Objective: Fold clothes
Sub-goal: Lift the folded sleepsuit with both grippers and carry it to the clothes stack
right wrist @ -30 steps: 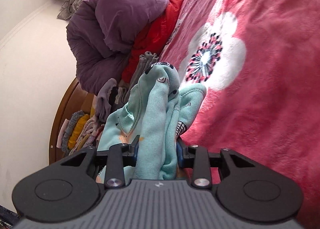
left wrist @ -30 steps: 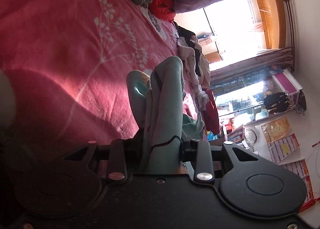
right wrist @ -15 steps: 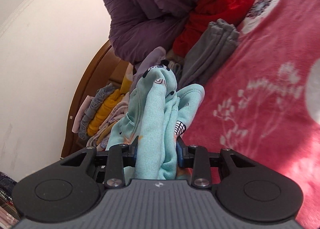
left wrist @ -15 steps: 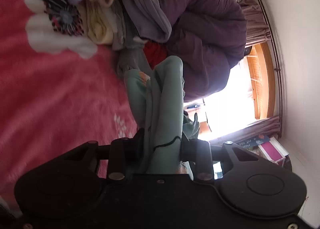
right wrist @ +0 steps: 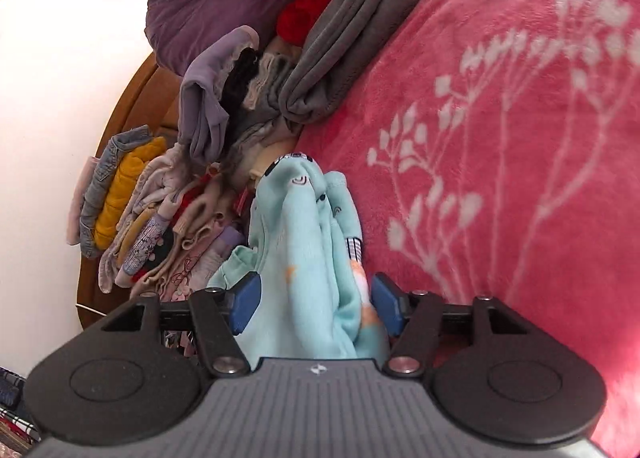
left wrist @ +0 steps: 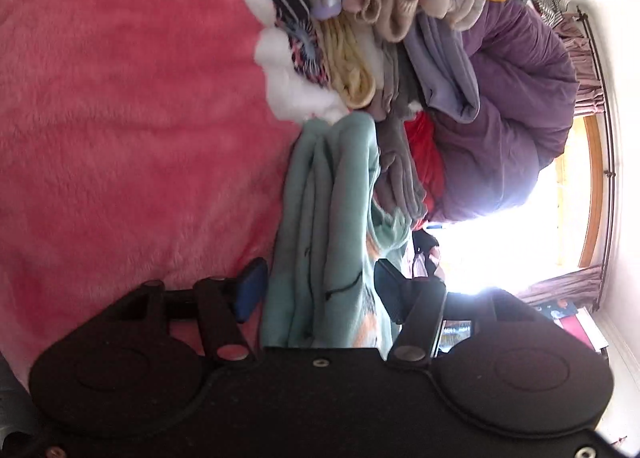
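Both sets of jaws have spread wide, letting go of the folded teal garment (right wrist: 308, 258), which lies lengthwise between them, beside the clothes pile (right wrist: 160, 218) at left

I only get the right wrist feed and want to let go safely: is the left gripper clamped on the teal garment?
Observer: No. The left gripper has its jaws apart, and the teal garment lies loosely between them.
Operator: Where does the garment's far end lie?
Observer: Beside the folded grey garment, just short of the white flower print on the blanket.
Operator: Anything beyond that pile?
Observer: A bright window, past the purple duvet.
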A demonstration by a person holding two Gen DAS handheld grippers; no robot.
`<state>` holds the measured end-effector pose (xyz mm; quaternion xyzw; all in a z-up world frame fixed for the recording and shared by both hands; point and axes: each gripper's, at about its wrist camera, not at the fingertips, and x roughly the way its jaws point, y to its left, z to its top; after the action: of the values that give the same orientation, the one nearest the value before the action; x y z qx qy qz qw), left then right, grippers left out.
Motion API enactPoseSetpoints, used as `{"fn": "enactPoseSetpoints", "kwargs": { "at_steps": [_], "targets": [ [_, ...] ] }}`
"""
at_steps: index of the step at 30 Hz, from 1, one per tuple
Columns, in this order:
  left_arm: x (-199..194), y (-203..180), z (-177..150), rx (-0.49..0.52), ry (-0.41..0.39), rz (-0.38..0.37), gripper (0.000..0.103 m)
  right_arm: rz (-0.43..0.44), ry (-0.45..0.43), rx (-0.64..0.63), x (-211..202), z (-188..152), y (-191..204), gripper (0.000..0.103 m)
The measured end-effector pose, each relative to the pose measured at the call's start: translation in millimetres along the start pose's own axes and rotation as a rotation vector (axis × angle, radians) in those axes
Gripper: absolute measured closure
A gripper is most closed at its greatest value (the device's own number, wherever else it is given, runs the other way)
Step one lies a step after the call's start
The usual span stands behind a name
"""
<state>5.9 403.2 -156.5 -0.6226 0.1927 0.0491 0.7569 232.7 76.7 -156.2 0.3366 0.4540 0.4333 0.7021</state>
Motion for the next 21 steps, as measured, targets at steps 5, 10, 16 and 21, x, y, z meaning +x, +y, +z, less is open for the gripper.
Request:
{"fn": "enactPoseSetpoints", "kwargs": {
  "at_steps": [5, 10, 16, 21],
  "targets": [
    [6, -6, -9, 0.035, 0.008, 0.027, 0.039, -0.023, 0.006, -0.018, 5, 1, 1, 0.035],
    [11, -8, -16, 0.019, -0.012, 0.068, 0.064, -0.091, 0.039, -0.050, 20, 2, 9, 0.048],
    [-5, -20, -12, 0.015, -0.021, 0.017, 0.072, -0.021, -0.006, 0.003, 8, -9, 11, 0.067],
    [-34, -51, -1, 0.029, -0.056, -0.066, 0.072, 0.100, -0.041, -0.003, -5, -6, 44, 0.068]
  ]
}}
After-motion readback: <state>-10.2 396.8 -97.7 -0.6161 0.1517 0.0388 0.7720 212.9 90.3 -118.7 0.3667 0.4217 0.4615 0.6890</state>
